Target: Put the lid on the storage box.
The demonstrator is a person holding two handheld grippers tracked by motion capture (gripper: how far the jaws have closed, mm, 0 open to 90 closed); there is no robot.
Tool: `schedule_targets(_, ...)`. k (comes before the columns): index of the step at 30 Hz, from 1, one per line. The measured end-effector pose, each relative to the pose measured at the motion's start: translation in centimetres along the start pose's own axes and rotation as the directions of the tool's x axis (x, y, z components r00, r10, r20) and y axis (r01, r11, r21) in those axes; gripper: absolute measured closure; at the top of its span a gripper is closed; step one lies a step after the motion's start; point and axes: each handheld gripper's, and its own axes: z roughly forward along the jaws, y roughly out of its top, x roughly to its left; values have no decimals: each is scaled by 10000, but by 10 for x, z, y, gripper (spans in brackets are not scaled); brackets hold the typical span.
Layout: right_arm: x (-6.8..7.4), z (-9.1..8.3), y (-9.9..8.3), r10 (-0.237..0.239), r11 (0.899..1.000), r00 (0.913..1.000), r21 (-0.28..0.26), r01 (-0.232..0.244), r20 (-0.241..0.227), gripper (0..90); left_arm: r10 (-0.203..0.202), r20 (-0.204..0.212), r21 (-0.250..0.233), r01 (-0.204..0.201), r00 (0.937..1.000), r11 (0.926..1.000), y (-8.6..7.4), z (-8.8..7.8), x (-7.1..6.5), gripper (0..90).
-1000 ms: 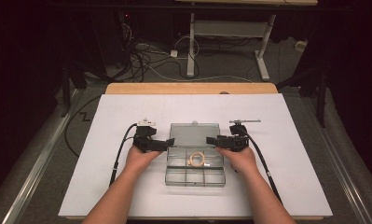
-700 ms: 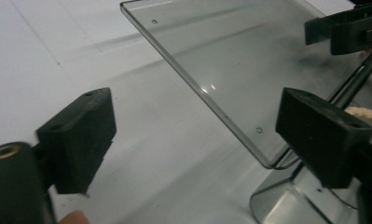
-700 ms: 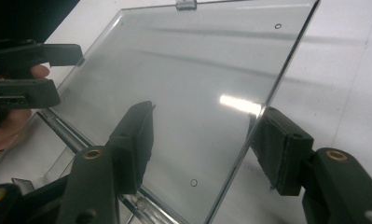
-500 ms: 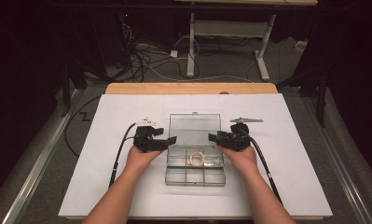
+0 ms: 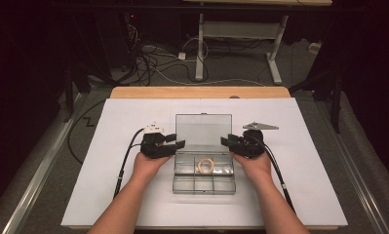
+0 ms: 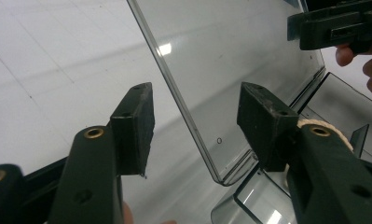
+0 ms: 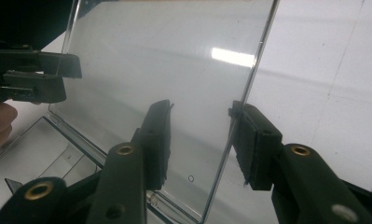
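Glossy clear plastic lid (image 6: 230,60), matt black jaws.

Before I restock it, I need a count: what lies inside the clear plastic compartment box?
The clear plastic compartment box holds one pale coiled ring in a back middle cell. The other cells look bare, though glare blurs them.

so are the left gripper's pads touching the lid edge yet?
Apart. In the left gripper view the lid edge stands between the left gripper pads, clear gaps both sides. Its jaws have just been closing.
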Motion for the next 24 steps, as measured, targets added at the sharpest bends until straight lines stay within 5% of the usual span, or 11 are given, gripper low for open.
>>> schedule_targets(10, 4, -10, 2, -573, 9982, 9983, -160, 574, 97, 663, 362, 152, -194, -359, 9992, 9992, 1, -2, -5, 601)
schedule_targets(15, 5, -14, 1, -736, 9972, 9972, -150, 737, 98, 692, 327, 209, -296, -320, 9992, 9990, 2, -5, -7, 636)
schedule_targets(24, 9, -26, -2, -1164, 9929, 9928, -194, 1170, 297, 750, 828, 74, -331, -826, 9965, 9960, 3, -11, -13, 684)
